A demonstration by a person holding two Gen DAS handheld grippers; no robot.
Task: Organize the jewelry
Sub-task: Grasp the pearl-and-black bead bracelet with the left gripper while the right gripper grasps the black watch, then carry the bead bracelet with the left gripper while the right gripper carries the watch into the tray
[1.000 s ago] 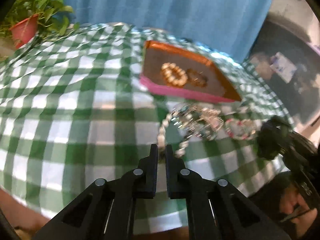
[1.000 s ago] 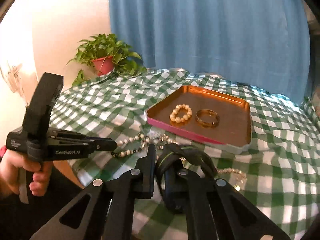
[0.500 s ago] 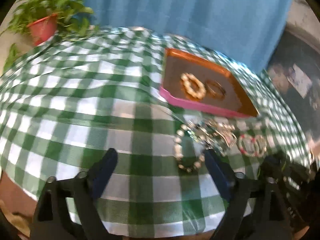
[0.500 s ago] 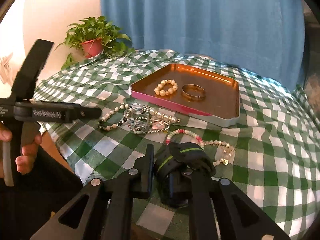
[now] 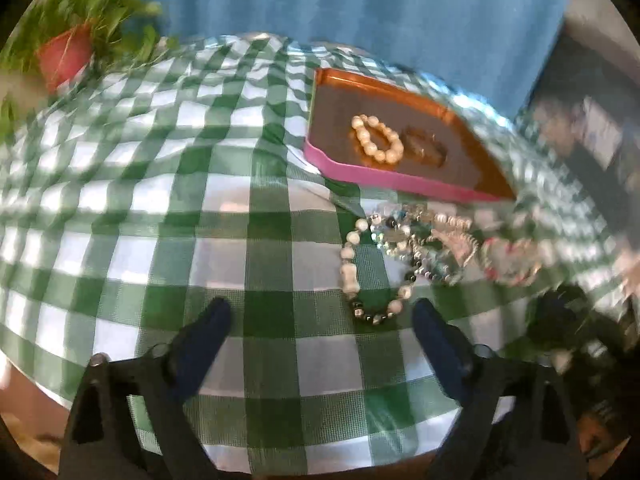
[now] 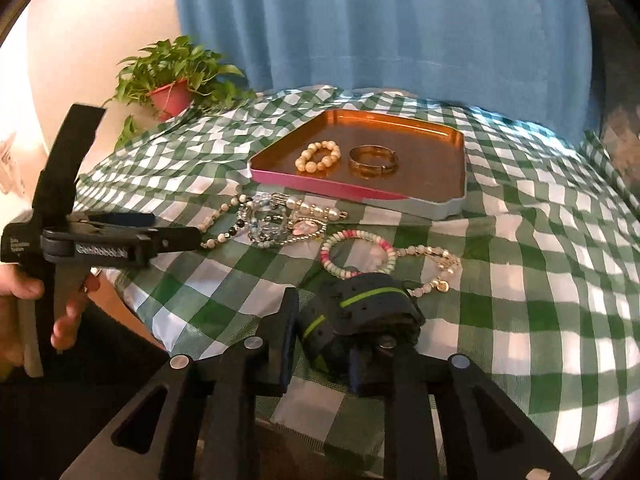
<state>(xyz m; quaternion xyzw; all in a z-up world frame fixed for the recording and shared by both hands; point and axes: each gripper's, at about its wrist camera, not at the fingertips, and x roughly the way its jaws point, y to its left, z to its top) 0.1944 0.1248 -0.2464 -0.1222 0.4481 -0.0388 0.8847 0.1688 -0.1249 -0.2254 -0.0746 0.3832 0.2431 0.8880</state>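
The loose jewelry lies in a cluster on the green-checked worktop (image 6: pixel 520 240), just in front of the copper tray (image 6: pixel 432 184), which already holds a cream bead bracelet (image 6: pixel 318 156) and a gold bangle (image 6: pixel 372 160). The relation that matters is between the left gripper (image 5: pixel 320 314) and the black-and-white bead bracelet (image 5: pixel 372 276) at the cluster's near left end. In the left wrist view that bracelet lies just ahead of the fingertips and off to the right of the gripper's midline, close to the right finger (image 5: pixel 436 344), with its loop stretched roughly along the gripper's pointing line. The left gripper's jaws are wide apart and closing, with only cloth between them, so the bracelet is not yet framed. Judging from this, the left hand is the nearer one and would need to shift right and forward before it can close on the beads. The right gripper (image 6: pixel 320 336) sits nearer the pink-and-white bracelet (image 6: pixel 356 252) and the gold chain (image 6: pixel 436 268), but its jaws, narrow and opening, have a dark strap with a green stripe (image 6: pixel 360 308) between them; whether the pads press on it cannot be told.
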